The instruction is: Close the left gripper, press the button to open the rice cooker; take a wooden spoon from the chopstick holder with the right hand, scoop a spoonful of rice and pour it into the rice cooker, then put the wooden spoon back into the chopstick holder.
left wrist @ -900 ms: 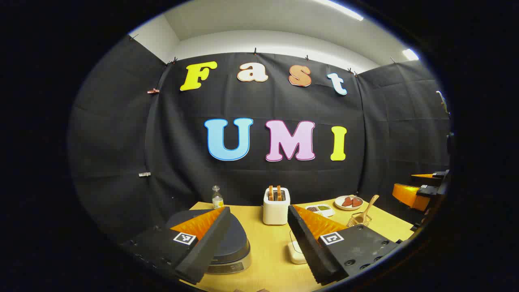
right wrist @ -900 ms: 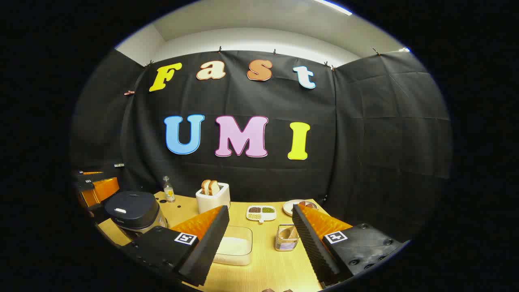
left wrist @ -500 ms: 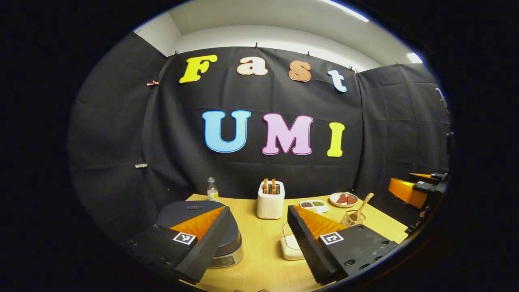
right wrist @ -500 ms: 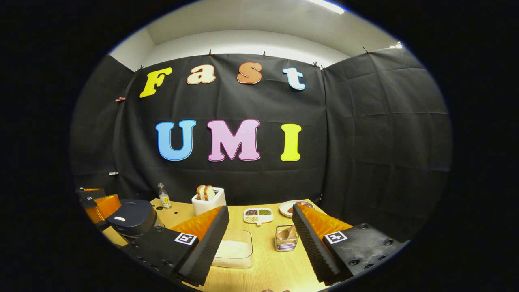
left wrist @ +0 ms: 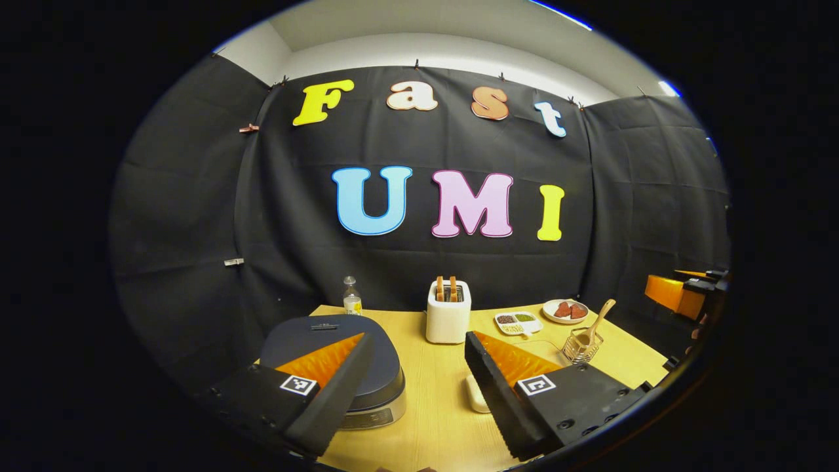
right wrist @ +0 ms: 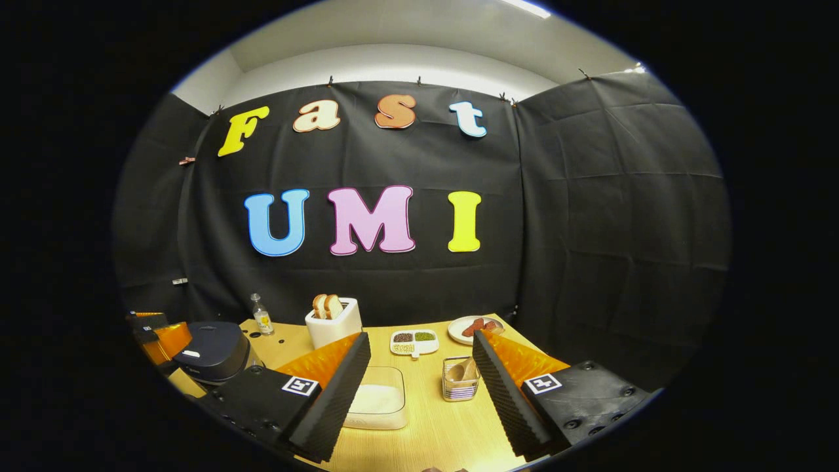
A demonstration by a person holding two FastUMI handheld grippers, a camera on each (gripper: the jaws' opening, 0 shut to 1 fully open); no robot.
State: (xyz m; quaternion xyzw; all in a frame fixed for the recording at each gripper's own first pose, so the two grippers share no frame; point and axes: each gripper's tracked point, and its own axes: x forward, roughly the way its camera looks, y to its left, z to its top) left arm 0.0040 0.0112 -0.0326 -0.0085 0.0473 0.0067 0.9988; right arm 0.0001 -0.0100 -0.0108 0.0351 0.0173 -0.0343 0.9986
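Observation:
A dark rice cooker [left wrist: 331, 341] with its lid down sits at the table's left, partly behind the left finger of my left gripper [left wrist: 419, 347], which hangs open above the table. In the right gripper view the rice cooker [right wrist: 213, 347] is far left. My right gripper [right wrist: 421, 347] is open too, held above a clear box of white rice [right wrist: 378, 401]. The wire chopstick holder [right wrist: 460, 381] with the wooden spoon [right wrist: 462, 372] stands just ahead between its fingers. From the left gripper view the wooden spoon [left wrist: 598, 318] leans out of the holder [left wrist: 580, 346].
A white toaster [left wrist: 448, 311] with toast stands at the table's back, a small bottle [left wrist: 352, 300] to its left. A divided dish [right wrist: 413, 341] of grains and a plate [right wrist: 473, 328] of red food lie at the back right. The right gripper [left wrist: 682, 293] shows far right.
Both cameras have tilted slightly, so the table and its objects sit a little differently in each view. Both grippers have stayed open with nothing held.

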